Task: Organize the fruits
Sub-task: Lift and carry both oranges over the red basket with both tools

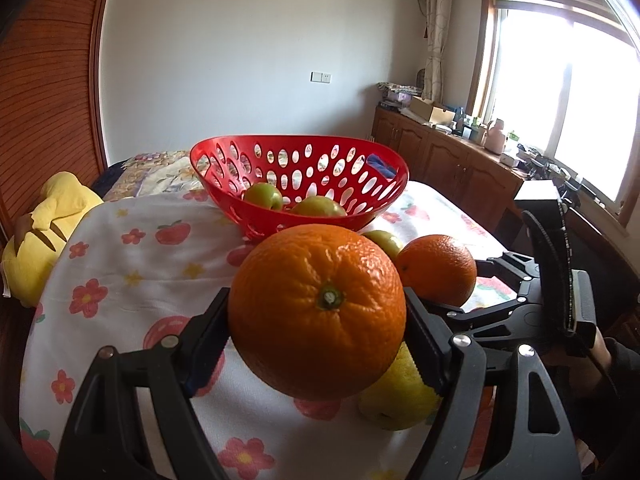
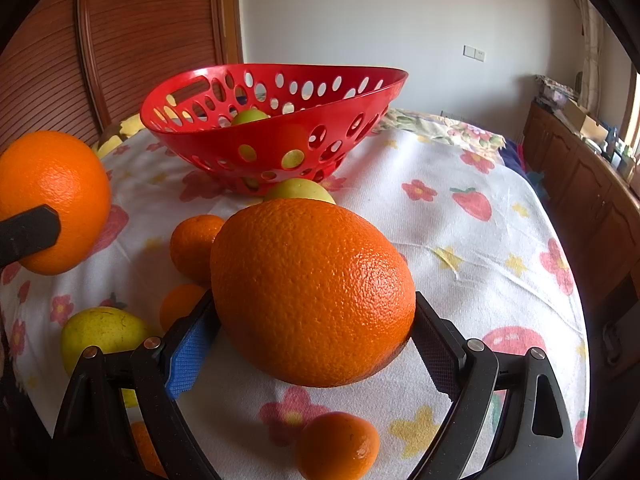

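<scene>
My left gripper (image 1: pixel 316 328) is shut on a large orange (image 1: pixel 316 312) and holds it above the cloth, in front of the red perforated basket (image 1: pixel 360 208). The basket holds two green fruits (image 1: pixel 264 196). My right gripper (image 2: pixel 314 336) is shut on another large orange (image 2: pixel 312 292); it shows in the left wrist view too (image 1: pixel 438 270). The basket (image 2: pixel 280 136) stands behind it. The left gripper's orange (image 2: pixel 52 200) shows at the far left of the right wrist view. A green fruit (image 2: pixel 298 191) lies against the basket's foot.
A flowered white cloth (image 2: pixel 460 240) covers the surface. Small mandarins (image 2: pixel 194 244) (image 2: pixel 338 446) and a yellow pear (image 2: pixel 102 334) lie on it. A yellow plush toy (image 1: pixel 44 228) sits at the left. A wooden cabinet (image 1: pixel 448 160) runs under the window.
</scene>
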Available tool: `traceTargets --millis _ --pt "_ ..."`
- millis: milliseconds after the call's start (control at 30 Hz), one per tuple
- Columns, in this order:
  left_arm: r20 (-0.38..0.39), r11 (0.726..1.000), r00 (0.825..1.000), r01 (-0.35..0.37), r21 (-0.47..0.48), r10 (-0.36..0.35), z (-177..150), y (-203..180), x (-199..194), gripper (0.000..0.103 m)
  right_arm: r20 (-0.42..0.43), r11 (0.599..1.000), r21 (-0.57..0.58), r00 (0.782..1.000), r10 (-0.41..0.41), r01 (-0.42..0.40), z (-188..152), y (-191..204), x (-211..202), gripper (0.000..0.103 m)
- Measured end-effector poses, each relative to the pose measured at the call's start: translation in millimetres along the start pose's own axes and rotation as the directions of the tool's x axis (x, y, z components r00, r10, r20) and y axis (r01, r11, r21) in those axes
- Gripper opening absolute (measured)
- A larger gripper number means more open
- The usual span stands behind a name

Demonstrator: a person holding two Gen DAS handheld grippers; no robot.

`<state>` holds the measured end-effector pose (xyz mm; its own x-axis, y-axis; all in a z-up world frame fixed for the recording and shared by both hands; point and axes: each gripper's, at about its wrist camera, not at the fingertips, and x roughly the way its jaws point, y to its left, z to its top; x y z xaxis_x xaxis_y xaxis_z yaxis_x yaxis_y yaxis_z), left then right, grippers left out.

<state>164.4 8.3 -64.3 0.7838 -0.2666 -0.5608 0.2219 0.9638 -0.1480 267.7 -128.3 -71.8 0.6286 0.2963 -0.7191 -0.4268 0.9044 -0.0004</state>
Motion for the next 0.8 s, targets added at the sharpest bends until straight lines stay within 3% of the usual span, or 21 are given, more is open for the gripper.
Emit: traceTargets --millis 567,800 --pt "0.033 1.0 0.999 -0.012 0.019 0.011 30.2 6.0 -5.9 0.079 -0.004 1.0 -0.007 1.0 -0.002 0.002 1.3 -1.1 -3.4 0.091" --pt "0.045 0.999 0.999 -0.014 0.046 0.012 49.3 3.2 -4.2 0.079 0.064 1.0 0.015 0.998 0.018 -0.019 12.1 -4.3 -28.0 0.091"
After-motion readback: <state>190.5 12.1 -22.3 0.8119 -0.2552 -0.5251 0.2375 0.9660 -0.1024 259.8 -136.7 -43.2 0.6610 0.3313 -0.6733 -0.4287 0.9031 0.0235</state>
